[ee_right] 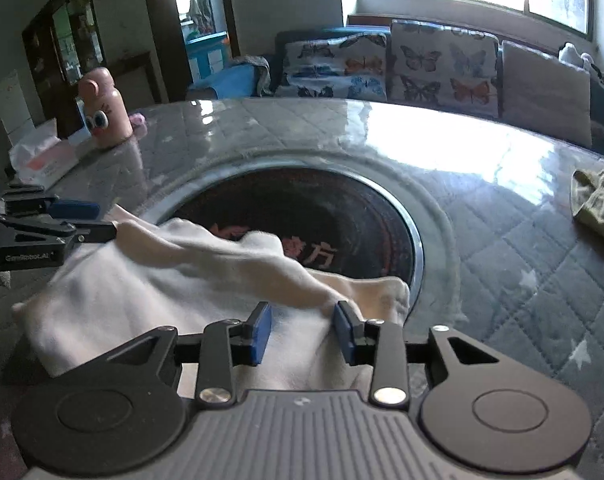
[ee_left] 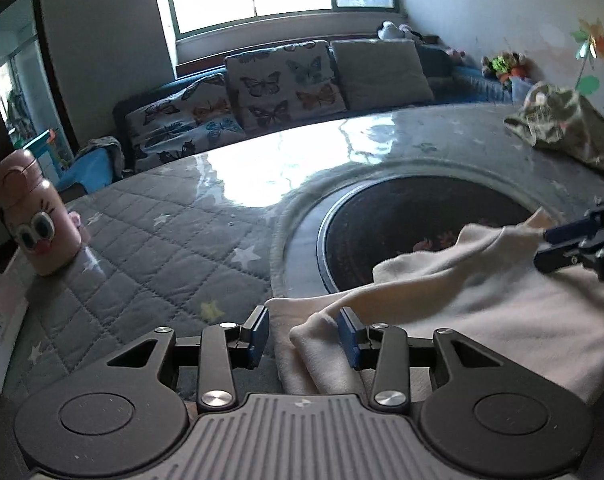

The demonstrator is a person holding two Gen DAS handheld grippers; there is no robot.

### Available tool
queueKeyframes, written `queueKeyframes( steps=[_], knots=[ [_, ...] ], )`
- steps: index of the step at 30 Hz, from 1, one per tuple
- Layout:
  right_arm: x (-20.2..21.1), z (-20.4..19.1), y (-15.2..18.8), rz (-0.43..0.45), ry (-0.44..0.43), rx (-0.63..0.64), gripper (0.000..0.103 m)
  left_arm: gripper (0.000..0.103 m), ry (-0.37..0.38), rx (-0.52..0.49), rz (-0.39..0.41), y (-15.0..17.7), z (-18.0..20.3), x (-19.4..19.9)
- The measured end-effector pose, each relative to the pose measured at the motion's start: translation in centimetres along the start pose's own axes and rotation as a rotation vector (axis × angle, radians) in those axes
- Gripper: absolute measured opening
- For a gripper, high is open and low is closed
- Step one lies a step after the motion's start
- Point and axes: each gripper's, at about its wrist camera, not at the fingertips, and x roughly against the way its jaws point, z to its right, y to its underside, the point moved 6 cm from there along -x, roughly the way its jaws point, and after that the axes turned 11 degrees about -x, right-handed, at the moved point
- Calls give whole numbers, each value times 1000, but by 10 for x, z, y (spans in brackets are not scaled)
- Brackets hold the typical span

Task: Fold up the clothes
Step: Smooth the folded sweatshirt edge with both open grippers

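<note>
A cream-white garment lies on the near side of the quilted grey table, partly over the dark round inset; it also shows in the right wrist view. My left gripper is open, its blue pads either side of a raised fold at the garment's left edge. My right gripper is open over the garment's right part, a fold ridge running between its pads. Each gripper shows in the other's view, the right and the left, at the garment's far edge.
The dark round inset sits in the table's middle. A camouflage garment lies at the far right. A pink bottle with a cartoon face and a box stand at the left edge. A sofa with butterfly cushions is behind the table.
</note>
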Motion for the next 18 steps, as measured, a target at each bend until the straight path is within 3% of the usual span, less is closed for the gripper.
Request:
queueKeyframes(
  steps=[6, 12, 16, 18],
  knots=[
    [7, -2, -5, 24, -6, 3, 40, 43, 27, 4, 47, -11, 6, 8],
    [0, -2, -5, 15, 5, 3, 42, 44, -3, -30, -20, -9, 8, -17],
    [12, -8, -4, 23, -3, 31, 43, 49, -4, -17, 2, -9, 6, -2],
    [17, -12, 0, 22, -13, 39, 52, 55, -5, -22, 19, -9, 8, 8]
  ],
)
